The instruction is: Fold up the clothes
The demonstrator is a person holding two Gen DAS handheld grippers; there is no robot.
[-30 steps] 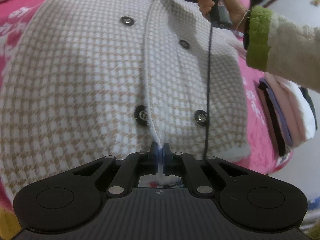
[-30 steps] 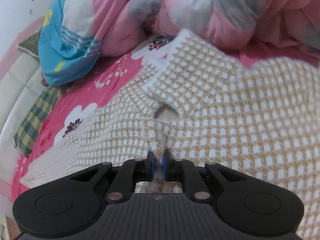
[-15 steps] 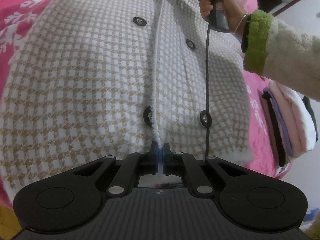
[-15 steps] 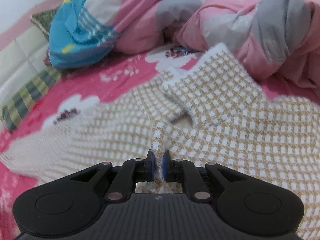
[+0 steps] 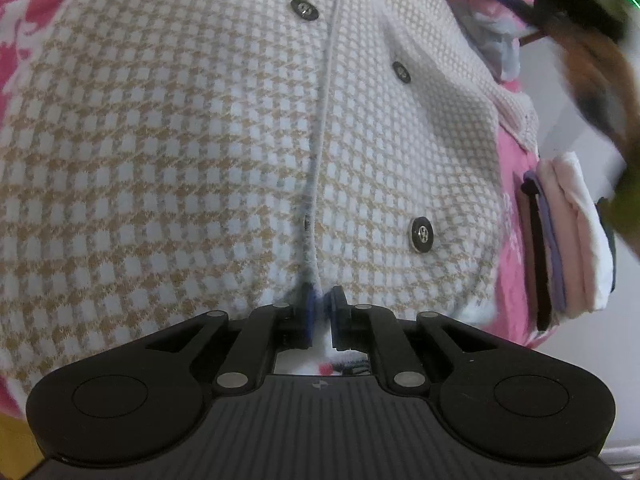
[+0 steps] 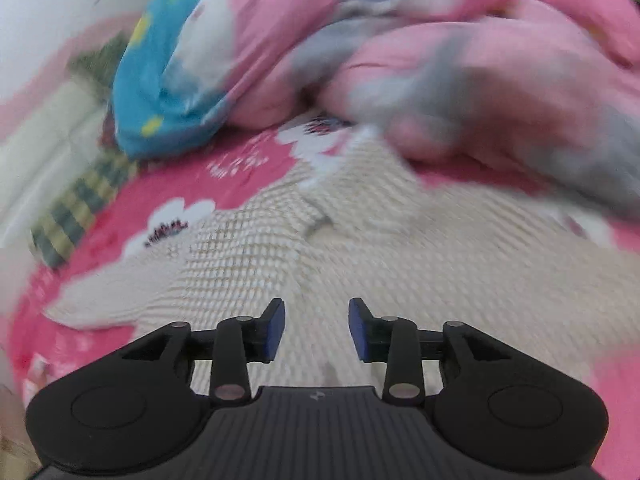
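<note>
From my left wrist view the checked jacket (image 5: 200, 140) lies spread front-up on the bed, filling most of the picture, its dark buttons (image 5: 422, 235) on either side of the front opening. My left hand-held gripper (image 5: 321, 307) has its jaws nearly together, pinching the white front edge at the hem. To the right, a stack of folded clothes (image 5: 560, 236) sits near the bed's edge, just beside the jacket's side; above it a blurred arm crosses the corner. Pink floral bedsheet (image 5: 24, 20) shows at the upper left. In my right wrist view, much blurred, my right hand-held gripper (image 6: 316, 328) hangs above the jacket (image 6: 400, 280) with jaws apart, having just been opening, nothing between them. Beyond the jacket a heaped pink and grey quilt (image 6: 460, 80) and a blue cloth (image 6: 160, 92) crowd the far side; bare bedsheet (image 6: 192, 184) lies open to the left.
</note>
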